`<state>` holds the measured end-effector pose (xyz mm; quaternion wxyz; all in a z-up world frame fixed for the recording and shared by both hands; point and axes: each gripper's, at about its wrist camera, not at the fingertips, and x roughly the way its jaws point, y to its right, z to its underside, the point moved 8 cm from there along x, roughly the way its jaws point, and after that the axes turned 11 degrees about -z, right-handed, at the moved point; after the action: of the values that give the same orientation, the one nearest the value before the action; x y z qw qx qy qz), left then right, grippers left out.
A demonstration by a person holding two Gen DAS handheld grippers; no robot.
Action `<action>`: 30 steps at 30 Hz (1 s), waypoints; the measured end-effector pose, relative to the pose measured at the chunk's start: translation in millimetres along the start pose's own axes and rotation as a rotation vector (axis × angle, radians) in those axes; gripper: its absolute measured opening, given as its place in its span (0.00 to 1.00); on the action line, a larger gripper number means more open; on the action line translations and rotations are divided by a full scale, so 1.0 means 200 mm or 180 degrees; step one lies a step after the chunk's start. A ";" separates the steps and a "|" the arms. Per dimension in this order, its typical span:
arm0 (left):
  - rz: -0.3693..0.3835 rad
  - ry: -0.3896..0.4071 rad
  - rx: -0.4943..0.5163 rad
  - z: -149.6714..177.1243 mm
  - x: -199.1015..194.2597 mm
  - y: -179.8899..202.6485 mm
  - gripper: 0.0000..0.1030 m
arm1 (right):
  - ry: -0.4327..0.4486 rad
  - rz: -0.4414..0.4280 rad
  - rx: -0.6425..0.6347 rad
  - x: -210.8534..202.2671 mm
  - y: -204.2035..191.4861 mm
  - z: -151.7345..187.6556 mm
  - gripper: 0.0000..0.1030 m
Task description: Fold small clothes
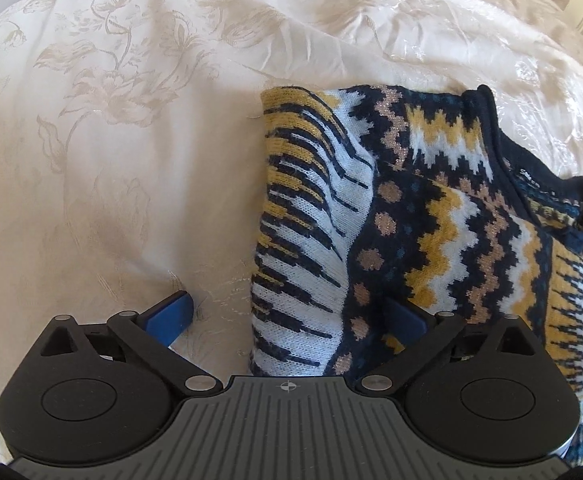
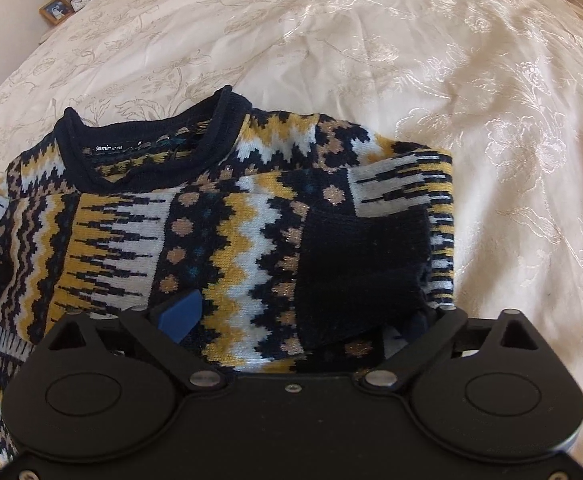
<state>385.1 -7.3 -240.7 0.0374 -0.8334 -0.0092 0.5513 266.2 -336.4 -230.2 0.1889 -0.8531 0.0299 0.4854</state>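
Patterned knit sweater (image 2: pixel 219 216), sleeves folded in, on bed

The sweater (image 2: pixel 227 220) is knitted in navy, mustard yellow, white and tan, in zigzag bands, rows of tan dots and jagged comb-like stripes; small teal specks sit among the dots. Its neckband (image 2: pixel 151 136) is plain navy, and ahead of the right gripper's (image 2: pixel 303 312) jaws a plain navy cuff (image 2: pixel 363 264) lies across the pattern. Between the left gripper's (image 1: pixel 287 316) jaws the folded sleeve (image 1: pixel 311 216) shows white with navy and yellow streaks. The bedspread (image 1: pixel 111 120) is cream with a pale beige floral weave. Both grippers are black with blue fingers (image 1: pixel 171 316).
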 end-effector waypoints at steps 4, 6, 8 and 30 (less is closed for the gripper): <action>0.0070 0.0018 0.0077 0.02 0.00 0.00 1.00 | -0.0037 0.0046 -0.0072 0.02 0.00 0.01 0.99; 0.0111 -0.0061 0.0071 0.01 -0.01 -0.01 0.99 | -0.0051 0.0017 -0.0090 0.01 0.00 0.00 0.99; 0.0102 -0.0014 0.0051 0.00 -0.04 -0.03 0.91 | -0.0035 -0.0017 -0.0106 -0.04 0.00 0.00 0.99; 0.0071 0.0066 0.0695 0.83 -0.68 -0.21 0.79 | -0.0434 -0.0460 -0.0019 -0.70 0.02 0.82 0.99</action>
<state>181.1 35.7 -177.1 0.1220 -0.8300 0.0605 0.5408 57.9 -300.5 -187.8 0.2225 -0.8186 -0.0461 0.5276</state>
